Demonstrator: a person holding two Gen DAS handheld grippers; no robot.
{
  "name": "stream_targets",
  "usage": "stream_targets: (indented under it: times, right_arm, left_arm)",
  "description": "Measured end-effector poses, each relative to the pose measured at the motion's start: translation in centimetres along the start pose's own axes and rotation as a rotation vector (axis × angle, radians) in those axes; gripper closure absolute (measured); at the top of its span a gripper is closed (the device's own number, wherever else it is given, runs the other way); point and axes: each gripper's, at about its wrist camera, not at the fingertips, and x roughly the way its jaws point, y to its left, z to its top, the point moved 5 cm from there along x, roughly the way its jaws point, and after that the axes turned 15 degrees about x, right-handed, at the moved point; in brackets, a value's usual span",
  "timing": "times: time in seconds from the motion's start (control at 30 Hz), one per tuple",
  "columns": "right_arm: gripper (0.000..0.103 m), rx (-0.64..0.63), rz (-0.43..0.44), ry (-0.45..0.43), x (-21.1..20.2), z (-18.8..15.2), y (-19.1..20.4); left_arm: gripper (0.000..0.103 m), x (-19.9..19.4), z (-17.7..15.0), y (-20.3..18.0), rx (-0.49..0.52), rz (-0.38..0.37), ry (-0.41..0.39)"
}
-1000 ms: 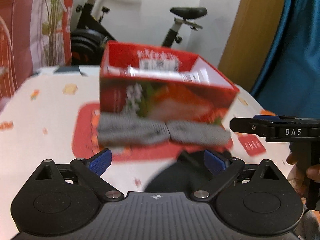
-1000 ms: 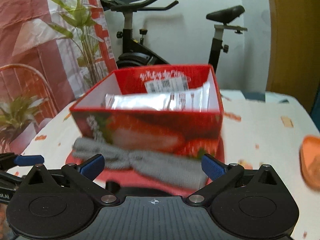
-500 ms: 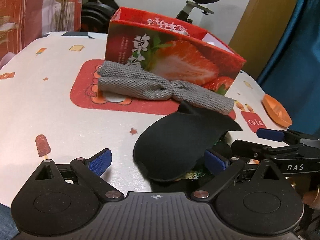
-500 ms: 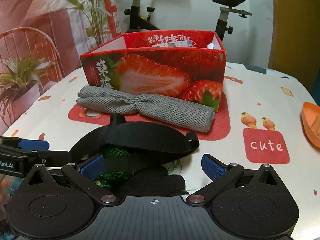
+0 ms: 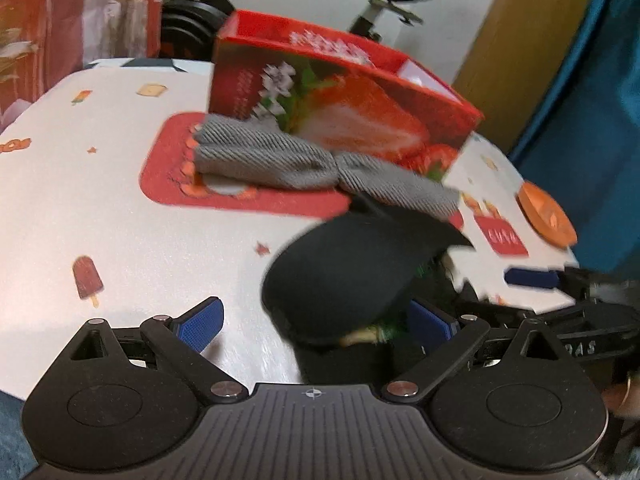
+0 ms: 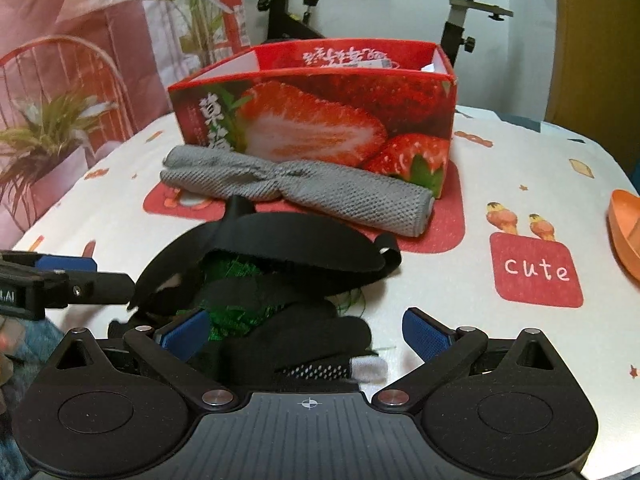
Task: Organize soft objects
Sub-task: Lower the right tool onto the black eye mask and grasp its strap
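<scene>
A black soft pouch point(image 5: 352, 268) with green fringe inside lies on the table near its front edge; it also shows in the right wrist view point(image 6: 280, 264). A rolled grey towel point(image 6: 296, 192) lies behind it, against the red strawberry box point(image 6: 316, 120), and shows in the left wrist view point(image 5: 304, 164) before the box point(image 5: 340, 96). My left gripper point(image 5: 316, 322) is open, its right finger beside the pouch. My right gripper point(image 6: 304, 330) is open, with the pouch's near end between its fingers.
An orange dish point(image 5: 546, 216) sits at the table's right edge, also in the right wrist view point(image 6: 626, 232). An exercise bike point(image 6: 460, 8) and a potted plant point(image 6: 44, 148) stand beyond the table. The box holds some packets.
Both grippers have dropped from the box height to the table front, closing on the black pouch. The left view is still moving and blurred.
</scene>
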Motion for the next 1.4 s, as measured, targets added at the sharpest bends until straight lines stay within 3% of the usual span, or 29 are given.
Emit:
stream_targets:
  times: [0.4,0.63,0.73,0.8,0.9,1.17,1.3,1.4]
  right_arm:
    - [0.001,-0.064,-0.028,0.132,1.5,-2.4,0.4]
    - [0.004,-0.042,-0.015,0.091,2.9,-2.2,0.4]
    - [0.005,-0.036,-0.014,0.073,3.2,-2.0,0.5]
    - [0.005,-0.031,-0.012,0.059,3.4,-2.0,0.6]
    - [0.005,-0.017,-0.009,0.030,3.7,-1.7,0.5]
    - [0.005,-0.019,0.017,-0.023,5.0,-0.8,0.7]
    - [0.010,-0.023,0.046,-0.029,4.5,-1.3,0.6]
    - [0.018,-0.044,0.082,-0.020,3.8,-1.8,0.9]
  left_arm:
    - [0.004,1.8,-1.4,-1.6,0.058,-0.057,0.103]
    - [0.004,2.0,-1.6,-1.1,0.041,-0.059,0.098]
    - [0.017,1.6,-1.3,-0.4,0.019,-0.021,0.076]
    - [0.028,1.4,-1.2,0.1,-0.006,-0.021,0.066]
    - [0.038,1.6,-1.2,0.6,-0.033,-0.022,0.065]
    - [0.043,3.0,-0.6,1.5,-0.101,-0.045,0.006]
    - [0.043,3.0,-0.5,1.7,-0.139,-0.064,-0.007]
    - [0.059,3.0,-0.6,1.7,-0.149,-0.089,-0.008]
